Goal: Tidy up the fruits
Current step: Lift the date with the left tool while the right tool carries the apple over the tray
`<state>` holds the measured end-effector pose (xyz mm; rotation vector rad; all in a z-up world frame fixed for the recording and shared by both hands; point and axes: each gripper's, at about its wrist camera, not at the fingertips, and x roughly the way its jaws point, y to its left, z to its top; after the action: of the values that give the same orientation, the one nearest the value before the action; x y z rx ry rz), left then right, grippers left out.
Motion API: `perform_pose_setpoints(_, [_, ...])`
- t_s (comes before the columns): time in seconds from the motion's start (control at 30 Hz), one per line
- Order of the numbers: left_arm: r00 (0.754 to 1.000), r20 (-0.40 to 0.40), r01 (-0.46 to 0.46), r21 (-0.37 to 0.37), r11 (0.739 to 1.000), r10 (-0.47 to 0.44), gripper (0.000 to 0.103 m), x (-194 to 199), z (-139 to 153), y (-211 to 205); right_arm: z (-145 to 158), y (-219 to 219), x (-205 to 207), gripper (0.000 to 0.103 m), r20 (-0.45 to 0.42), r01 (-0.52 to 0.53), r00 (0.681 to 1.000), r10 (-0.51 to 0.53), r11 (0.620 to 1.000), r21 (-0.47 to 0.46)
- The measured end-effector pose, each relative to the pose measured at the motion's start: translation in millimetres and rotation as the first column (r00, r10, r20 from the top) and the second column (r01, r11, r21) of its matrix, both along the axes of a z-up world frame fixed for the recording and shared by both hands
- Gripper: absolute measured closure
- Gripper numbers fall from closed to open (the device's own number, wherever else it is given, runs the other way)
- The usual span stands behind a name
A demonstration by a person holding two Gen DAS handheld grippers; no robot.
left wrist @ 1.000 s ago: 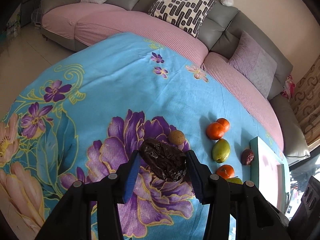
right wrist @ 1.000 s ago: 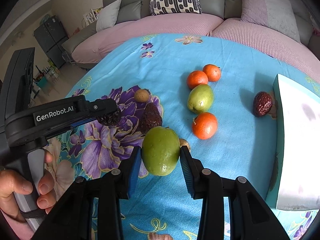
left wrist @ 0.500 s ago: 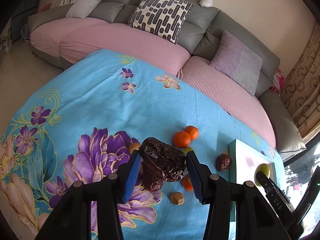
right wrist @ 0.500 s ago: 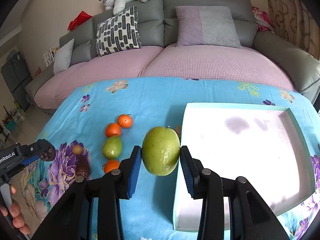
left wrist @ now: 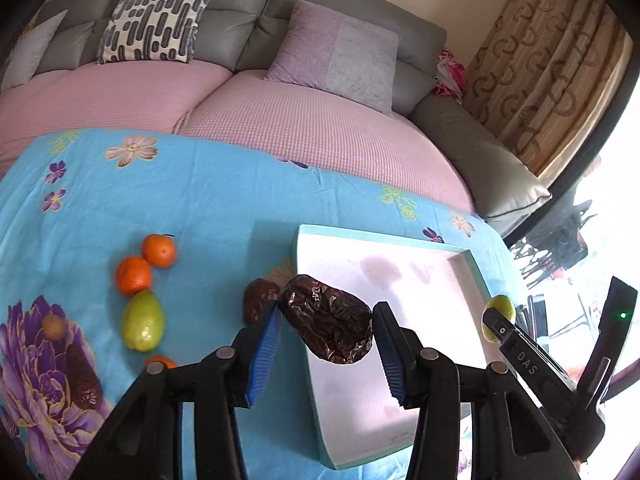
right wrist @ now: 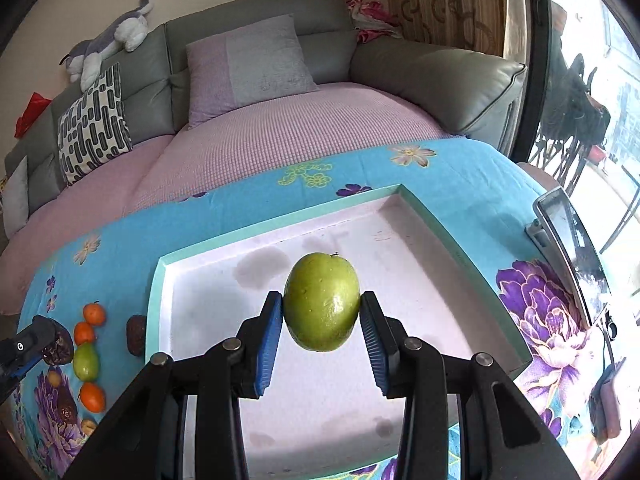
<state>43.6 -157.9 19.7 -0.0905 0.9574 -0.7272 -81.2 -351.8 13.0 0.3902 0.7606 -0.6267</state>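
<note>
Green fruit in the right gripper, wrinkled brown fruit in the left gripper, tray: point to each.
green fruit [right wrist: 322, 302]: right wrist view, middle of its skin.
wrinkled brown fruit [left wrist: 328, 318]: left wrist view, middle of its creased surface.
tray [right wrist: 276, 220]: right wrist view, far teal rim.

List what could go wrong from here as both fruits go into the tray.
1. The round green fruit is pinched only at its sides by the right gripper; it may slip, roll, or bruise if dropped onto the tray.
2. The wrinkled dark fruit in the left gripper hangs above the tray's near rim, so an early release could send it onto the cloth.
3. Both grippers converge on one tray and might collide.
</note>
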Motion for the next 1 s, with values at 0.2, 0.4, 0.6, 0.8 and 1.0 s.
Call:
perform_pose_setpoints(0.2, [0.989, 0.006, 0.146, 0.024, 0.989, -0.146, 0.053, -10.0, -12.3, -54.1, -1.6, -32.4, -19.8, 0.062, -0.003, 0.134, 0.991, -0.134, 0.991, 0.009])
perform_pose_setpoints(0.4, [0.982, -0.01, 0.191, 0.065, 0.979, -0.191, 0.053, -7.3, -35.2, -76.3, -10.3, -52.1, -18.5, 0.062, -0.031, 0.174, 0.984, -0.173, 0.985, 0.024])
perform_pose_setpoints(0.6, [0.978, -0.03, 0.209, 0.097, 0.973, -0.207, 0.053, -9.7, -54.2, -83.9, -26.7, -63.5, -15.9, 0.062, -0.07, 0.202, 0.978, -0.198, 0.978, 0.047])
perform_pose_setpoints(0.8, [0.977, -0.049, 0.211, 0.124, 0.969, -0.207, 0.053, -12.0, -63.9, -84.7, -36.6, -66.3, -16.7, 0.062, -0.096, 0.21, 0.974, -0.205, 0.976, 0.055])
perform_pose_setpoints(1.0, [0.976, -0.038, 0.218, 0.142, 0.966, -0.215, 0.053, -14.8, -63.2, -87.1, -43.8, -67.5, -18.4, 0.062, -0.125, 0.218, 0.97, -0.207, 0.973, 0.074])
